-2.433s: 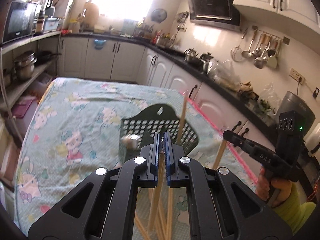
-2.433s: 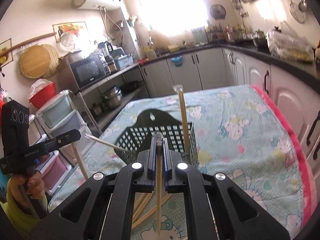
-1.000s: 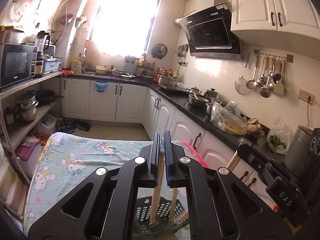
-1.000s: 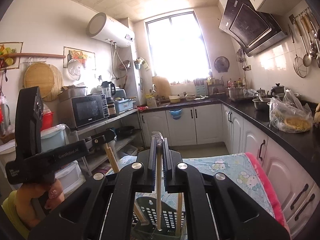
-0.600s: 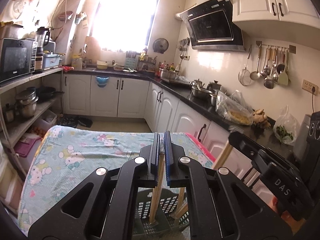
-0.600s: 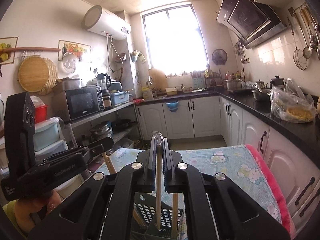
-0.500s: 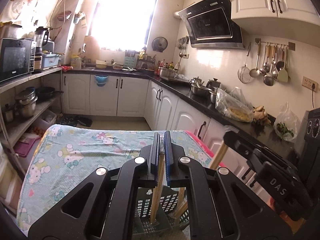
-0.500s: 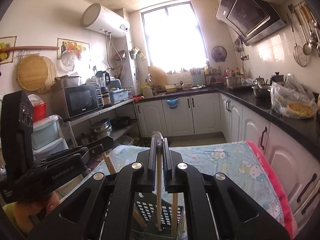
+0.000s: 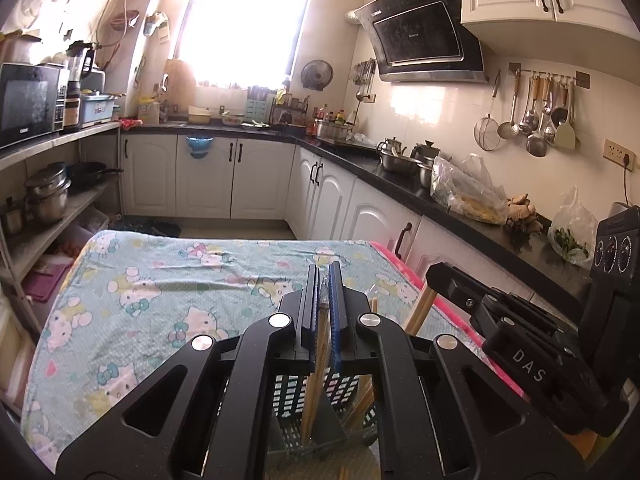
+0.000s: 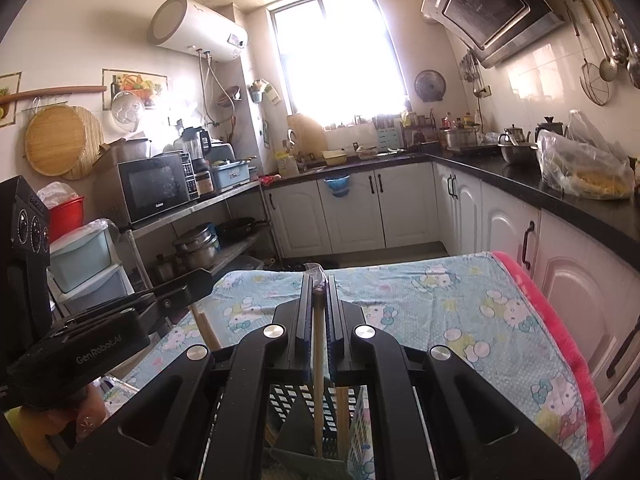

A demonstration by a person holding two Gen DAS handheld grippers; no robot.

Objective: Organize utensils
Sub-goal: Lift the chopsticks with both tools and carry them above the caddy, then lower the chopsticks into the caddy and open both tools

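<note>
Left tool (image 9: 323,312) and right tool (image 10: 319,312) each clamped near top of thin wooden chopstick (image 9: 311,400), lower ends apparently inside dark slotted plastic basket (image 10: 292,404). Light, stiff, slippery.

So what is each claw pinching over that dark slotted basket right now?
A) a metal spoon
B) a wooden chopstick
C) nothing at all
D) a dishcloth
B: the left claw and right claw are each closed on a thin wooden chopstick that hangs down into the slotted basket.
</note>
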